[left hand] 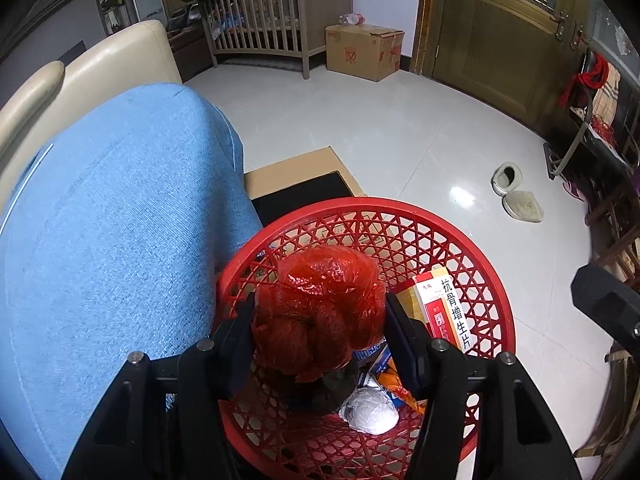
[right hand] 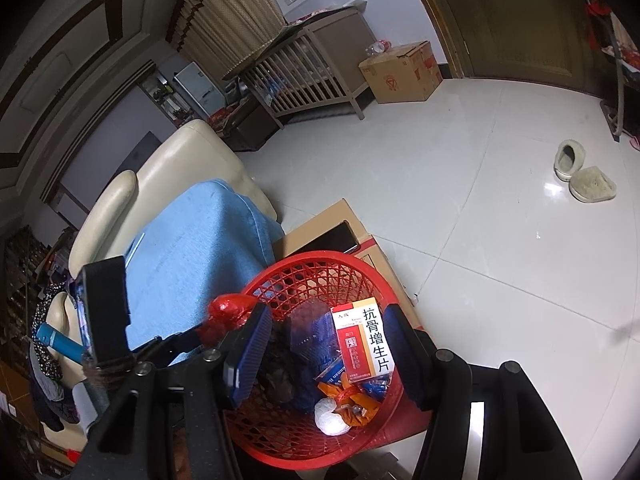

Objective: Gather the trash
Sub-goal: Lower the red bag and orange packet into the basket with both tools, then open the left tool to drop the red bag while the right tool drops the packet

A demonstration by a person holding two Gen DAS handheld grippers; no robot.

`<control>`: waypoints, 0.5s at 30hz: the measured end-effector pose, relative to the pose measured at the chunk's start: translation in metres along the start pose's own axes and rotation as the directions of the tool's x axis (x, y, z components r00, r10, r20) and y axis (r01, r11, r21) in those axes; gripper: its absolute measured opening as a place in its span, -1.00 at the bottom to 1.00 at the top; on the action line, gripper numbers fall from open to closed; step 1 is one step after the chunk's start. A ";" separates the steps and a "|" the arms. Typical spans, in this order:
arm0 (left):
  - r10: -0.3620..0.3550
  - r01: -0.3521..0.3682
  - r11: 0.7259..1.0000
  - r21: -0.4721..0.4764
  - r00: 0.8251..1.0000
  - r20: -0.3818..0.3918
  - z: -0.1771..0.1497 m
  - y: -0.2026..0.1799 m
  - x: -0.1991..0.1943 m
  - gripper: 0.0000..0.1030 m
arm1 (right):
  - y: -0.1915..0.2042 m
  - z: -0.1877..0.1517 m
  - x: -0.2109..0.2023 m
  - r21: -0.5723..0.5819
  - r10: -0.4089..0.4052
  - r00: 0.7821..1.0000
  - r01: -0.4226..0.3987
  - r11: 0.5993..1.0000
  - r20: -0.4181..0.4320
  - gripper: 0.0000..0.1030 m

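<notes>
Crumpled red plastic bag [left hand: 320, 312] sits clamped in my left gripper [left hand: 320, 322] above the red basket [left hand: 496, 280], near its sofa-side rim; my right gripper [right hand: 326, 350] hangs open and empty; next, release the bag inside.

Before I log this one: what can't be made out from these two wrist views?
- What the crumpled red plastic bag holds: the left gripper is shut on it and the plastic is opaque.
- The dark item in the red basket: the bag covers it in the left view; it is shadowed in the right.
- The medicine box: its small print is too small to read.
</notes>
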State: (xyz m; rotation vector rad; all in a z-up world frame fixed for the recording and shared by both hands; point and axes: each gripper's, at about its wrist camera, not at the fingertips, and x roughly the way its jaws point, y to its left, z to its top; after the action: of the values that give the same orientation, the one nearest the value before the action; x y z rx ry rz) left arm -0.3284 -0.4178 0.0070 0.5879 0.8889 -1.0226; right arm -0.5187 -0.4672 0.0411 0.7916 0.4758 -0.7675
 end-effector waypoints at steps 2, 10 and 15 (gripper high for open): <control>-0.010 0.010 1.000 0.003 1.000 -0.005 0.001 0.000 0.002 0.19 | 0.002 0.001 -0.001 -0.005 -0.003 1.000 0.003 1.000 0.001 0.22; -0.052 0.052 0.998 0.021 0.998 -0.037 -0.001 -0.004 0.005 0.35 | 0.016 0.007 -0.010 -0.038 -0.016 1.000 0.017 0.999 0.022 0.22; -0.049 0.049 0.999 -0.016 0.999 -0.002 -0.002 0.013 -0.012 0.48 | 0.030 0.012 -0.024 -0.060 -0.027 0.997 0.031 0.998 0.069 0.22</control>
State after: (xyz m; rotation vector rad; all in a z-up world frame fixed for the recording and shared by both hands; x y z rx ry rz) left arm -0.3205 -0.4051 0.0162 0.5561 0.9166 -1.0579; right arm -0.5102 -0.4525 0.0779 0.7007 0.4482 -0.8007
